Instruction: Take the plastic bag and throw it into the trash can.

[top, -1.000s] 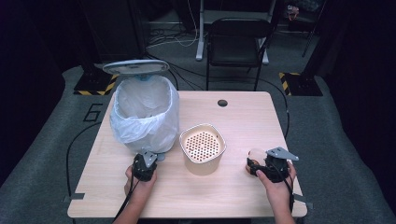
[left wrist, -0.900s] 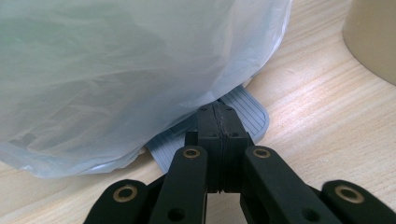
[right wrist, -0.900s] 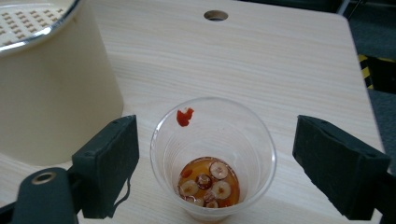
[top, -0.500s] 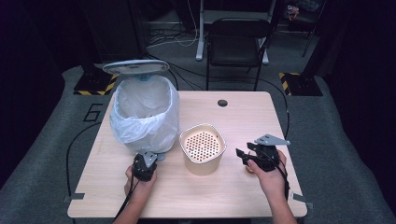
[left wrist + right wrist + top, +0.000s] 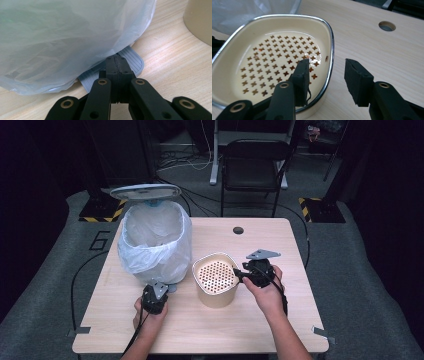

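Note:
A pedal bin [image 5: 155,242] lined with a white plastic bag [image 5: 70,37] stands at the table's left, its grey lid [image 5: 145,192] raised. My left gripper [image 5: 154,299] is shut with nothing between its jaws, and its tips [image 5: 116,65] rest on the bin's grey ribbed pedal [image 5: 133,62]. A cream container [image 5: 216,280] with a perforated insert [image 5: 277,67] stands mid-table. My right gripper [image 5: 240,276] straddles its metal-edged right rim [image 5: 331,50], one jaw inside and one outside. Its jaws have just been closing, and a gap still shows on both sides of the rim.
The wooden table [image 5: 280,245] has a round cable hole [image 5: 238,230] near its far edge. A black chair [image 5: 255,165] stands behind the table. A cable [image 5: 75,280] runs off the left edge to the floor.
My right gripper has moved left and up from the table's front right to the container's rim, and its jaws have narrowed. The left gripper and the bin have stayed as they were.

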Motion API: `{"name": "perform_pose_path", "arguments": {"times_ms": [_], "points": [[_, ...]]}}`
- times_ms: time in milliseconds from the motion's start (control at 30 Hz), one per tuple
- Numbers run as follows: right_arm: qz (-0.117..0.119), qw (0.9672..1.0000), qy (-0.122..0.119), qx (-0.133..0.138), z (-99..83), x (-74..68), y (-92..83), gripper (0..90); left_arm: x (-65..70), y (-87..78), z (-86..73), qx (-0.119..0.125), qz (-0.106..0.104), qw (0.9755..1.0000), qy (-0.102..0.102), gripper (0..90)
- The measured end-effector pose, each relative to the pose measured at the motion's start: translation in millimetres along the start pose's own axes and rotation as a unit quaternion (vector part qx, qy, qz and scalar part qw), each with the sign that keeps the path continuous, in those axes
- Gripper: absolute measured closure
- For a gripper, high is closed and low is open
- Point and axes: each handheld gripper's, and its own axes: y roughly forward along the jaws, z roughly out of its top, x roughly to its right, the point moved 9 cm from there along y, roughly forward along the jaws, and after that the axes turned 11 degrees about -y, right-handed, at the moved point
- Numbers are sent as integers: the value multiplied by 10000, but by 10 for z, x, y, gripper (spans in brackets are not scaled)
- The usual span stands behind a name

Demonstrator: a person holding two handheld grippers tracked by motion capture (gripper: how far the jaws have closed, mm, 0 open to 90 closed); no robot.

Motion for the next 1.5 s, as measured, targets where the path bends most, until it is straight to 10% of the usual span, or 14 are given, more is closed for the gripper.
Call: {"name": "perform_pose_path", "arguments": {"times_ms": [467, 1167, 1300, 1500], "points": [[284, 9991, 64, -312, -52, -10, 153, 757, 0, 0, 0, 3, -2, 10000, -5, 898], [634, 9972, -276, -290, -367, -245, -263, 807, -1, -1, 0, -6, -6, 10000, -6, 898], [481, 9987, -136, -26, -311, -203, -348, 512, 0, 0, -1, -10, -31, 10000, -23, 898], [132, 9986, 175, 474, -261, 39, -609, 360, 1, -2, -2, -26, -47, 10000, -31, 898]]}}
